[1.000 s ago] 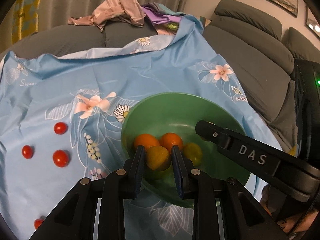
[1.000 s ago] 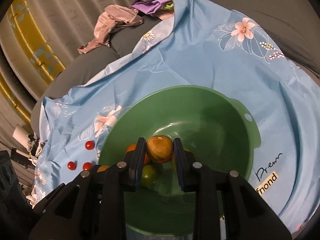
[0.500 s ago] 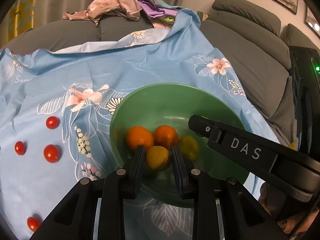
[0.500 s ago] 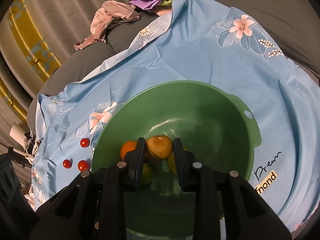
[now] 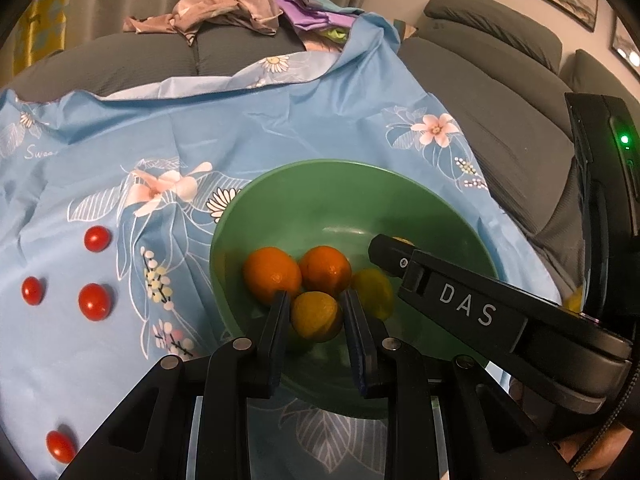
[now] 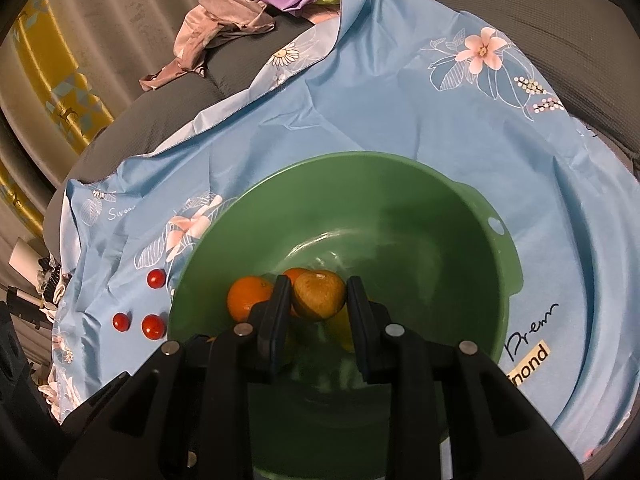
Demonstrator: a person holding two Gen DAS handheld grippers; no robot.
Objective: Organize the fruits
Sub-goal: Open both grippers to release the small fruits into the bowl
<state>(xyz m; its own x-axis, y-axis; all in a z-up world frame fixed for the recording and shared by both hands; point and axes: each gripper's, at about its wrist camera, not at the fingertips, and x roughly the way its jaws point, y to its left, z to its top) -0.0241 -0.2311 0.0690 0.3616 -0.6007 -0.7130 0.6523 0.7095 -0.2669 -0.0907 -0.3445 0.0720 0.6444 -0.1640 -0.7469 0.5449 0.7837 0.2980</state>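
A green bowl (image 5: 344,192) sits on a blue floral cloth (image 5: 160,132); it also shows in the right wrist view (image 6: 440,240). Inside lie two oranges (image 5: 272,274) (image 5: 325,270) and a yellow fruit (image 5: 372,292). My left gripper (image 5: 316,316) is shut on a yellow-green citrus (image 5: 316,316) over the bowl's near side. My right gripper (image 6: 319,296) is shut on a brownish-yellow citrus (image 6: 319,296) held above the bowl's inside; its body (image 5: 460,308) shows in the left wrist view. Several cherry tomatoes (image 5: 94,301) lie on the cloth left of the bowl.
A grey sofa (image 5: 500,120) runs behind and to the right of the cloth. A heap of clothes (image 5: 224,12) lies on the sofa back. Curtains (image 6: 80,40) hang at the far left.
Both grippers have moved forward and lower over the bowl with their fruits still held. The oranges in the bowl now show more fully.
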